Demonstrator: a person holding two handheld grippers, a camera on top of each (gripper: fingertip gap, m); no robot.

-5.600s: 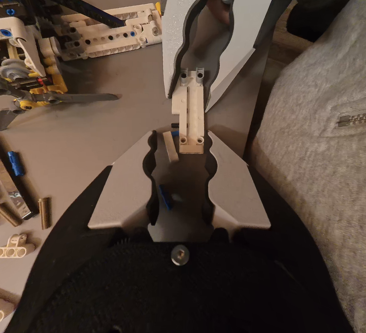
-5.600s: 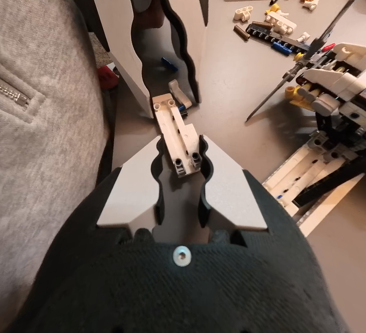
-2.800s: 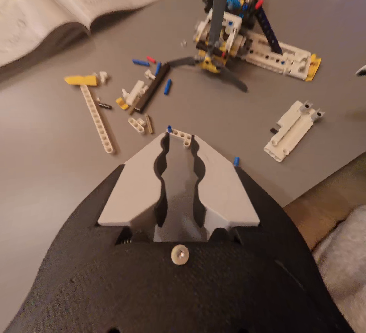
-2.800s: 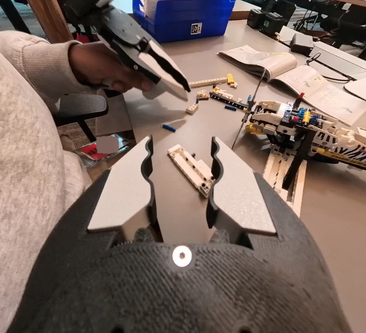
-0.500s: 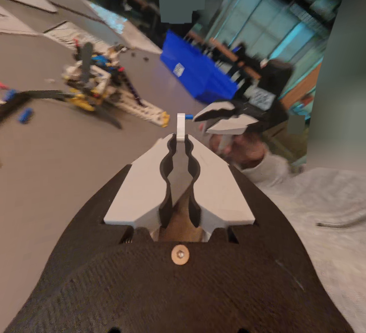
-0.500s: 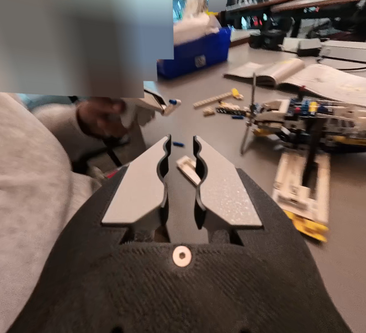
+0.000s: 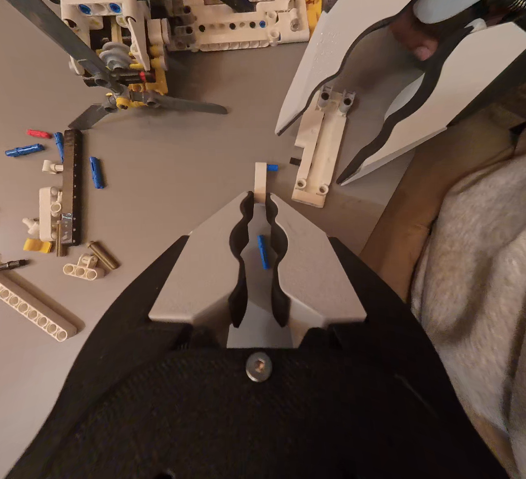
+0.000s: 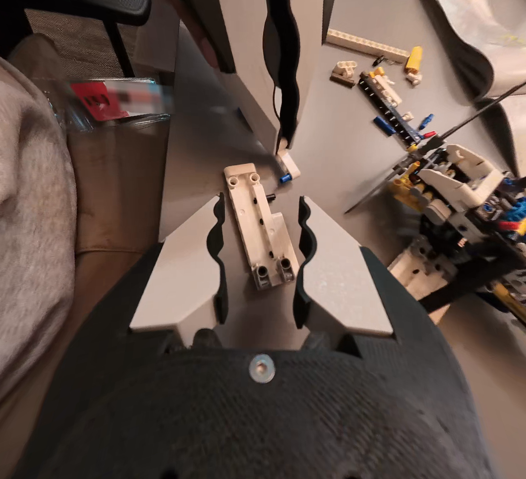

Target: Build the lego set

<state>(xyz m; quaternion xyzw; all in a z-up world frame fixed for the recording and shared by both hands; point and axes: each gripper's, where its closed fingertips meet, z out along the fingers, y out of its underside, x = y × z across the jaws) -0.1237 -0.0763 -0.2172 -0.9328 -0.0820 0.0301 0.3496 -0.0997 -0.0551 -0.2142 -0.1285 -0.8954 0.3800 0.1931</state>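
Left gripper (image 7: 259, 198) clamps our small white beam (image 7: 260, 178), long axis straight ahead, blue pin (image 7: 272, 167) pointing right. Right gripper (image 8: 262, 205) gapes, straddling the white panel (image 8: 260, 226) lengthwise.

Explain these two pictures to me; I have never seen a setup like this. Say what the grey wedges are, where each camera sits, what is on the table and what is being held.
No robot here: a person holds a two-finger claw in each hand, each with a camera looking forward along its grey fingers.

The left wrist view shows the left claw shut on a small white piece with a blue pin in it. The right wrist view shows the right claw open, its fingers either side of a white panel assembly lying on the grey table.

Also on the table: a half-built model with dark blades, loose blue pins, a black beam and a long white beam.
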